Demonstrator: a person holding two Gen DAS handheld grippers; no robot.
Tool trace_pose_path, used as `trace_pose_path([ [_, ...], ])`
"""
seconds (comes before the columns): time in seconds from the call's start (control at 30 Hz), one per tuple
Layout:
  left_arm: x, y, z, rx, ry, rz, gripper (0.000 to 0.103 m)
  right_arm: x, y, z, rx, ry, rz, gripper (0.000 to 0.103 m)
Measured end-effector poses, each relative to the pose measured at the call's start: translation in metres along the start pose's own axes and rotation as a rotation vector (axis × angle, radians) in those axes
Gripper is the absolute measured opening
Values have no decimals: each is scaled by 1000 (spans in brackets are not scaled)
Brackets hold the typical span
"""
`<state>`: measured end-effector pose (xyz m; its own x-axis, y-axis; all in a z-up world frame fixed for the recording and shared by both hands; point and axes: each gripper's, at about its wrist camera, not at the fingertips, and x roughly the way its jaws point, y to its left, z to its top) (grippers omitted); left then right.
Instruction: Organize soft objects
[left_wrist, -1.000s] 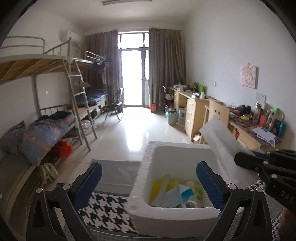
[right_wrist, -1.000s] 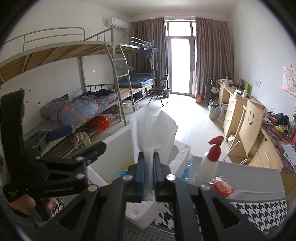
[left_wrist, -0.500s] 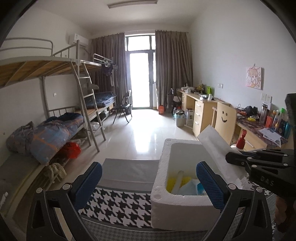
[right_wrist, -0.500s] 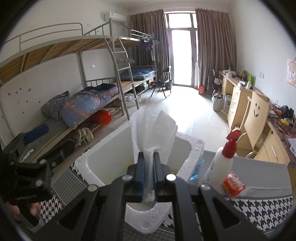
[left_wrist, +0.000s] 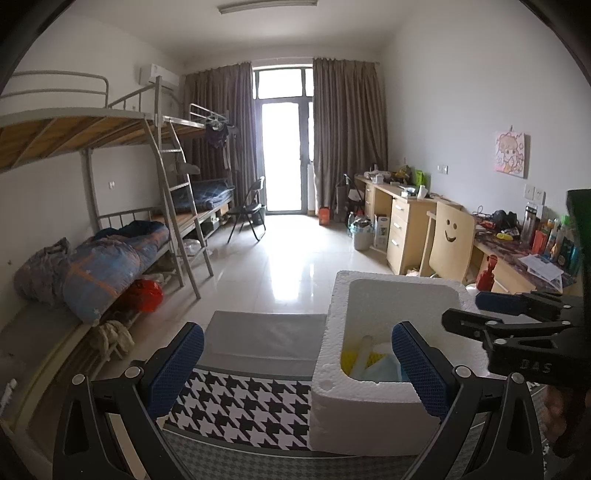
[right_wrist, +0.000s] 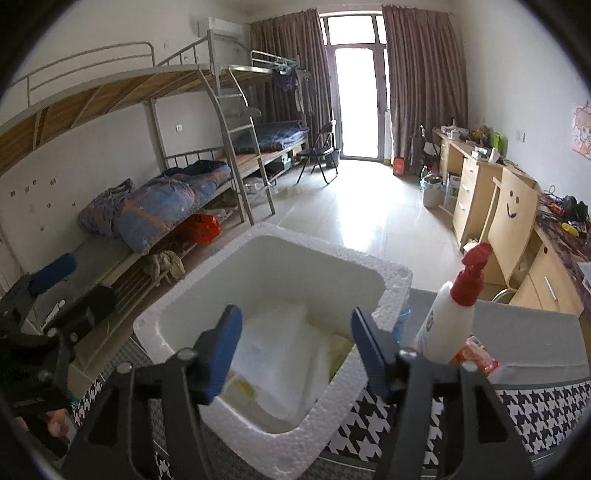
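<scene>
A white foam box (left_wrist: 373, 413) (right_wrist: 295, 446) stands on the houndstooth table cloth (left_wrist: 243, 410). A white foam sheet (right_wrist: 280, 350) lies inside it on top of yellow and blue soft items (left_wrist: 369, 363). My right gripper (right_wrist: 297, 350) is open and empty above the box's near side, over the sheet; it also shows in the left wrist view (left_wrist: 517, 314) at the box's right. My left gripper (left_wrist: 295, 363) is open and empty in front of the box's left side, and shows at the left edge of the right wrist view (right_wrist: 40, 295).
A white spray bottle with a red head (right_wrist: 454, 314) and a red packet (right_wrist: 476, 354) stand right of the box. Bunk beds (left_wrist: 110, 236) line the left wall, and desks with a smiley chair (left_wrist: 448, 243) line the right.
My right gripper has opened and let go of the white foam sheet, which now lies in the box. My left gripper has drawn back and to the left of the box.
</scene>
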<state>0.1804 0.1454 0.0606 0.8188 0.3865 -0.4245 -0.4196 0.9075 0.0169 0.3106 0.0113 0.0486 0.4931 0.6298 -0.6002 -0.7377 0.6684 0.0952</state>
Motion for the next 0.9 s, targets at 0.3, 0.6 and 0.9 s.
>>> trace_pose_path([
  [0.3, -6, -5, -1, 5, -1, -16, 102, -16, 3, -2, -25, -34, -3, 67],
  [0.6, -25, -9, -1, 15, -20, -31, 102, -41, 2, -11, -20, -79, -16, 85],
  [0.9, -41, -14, -3, 20, -32, -53, 102, -68, 6, -19, -27, -148, -17, 96],
])
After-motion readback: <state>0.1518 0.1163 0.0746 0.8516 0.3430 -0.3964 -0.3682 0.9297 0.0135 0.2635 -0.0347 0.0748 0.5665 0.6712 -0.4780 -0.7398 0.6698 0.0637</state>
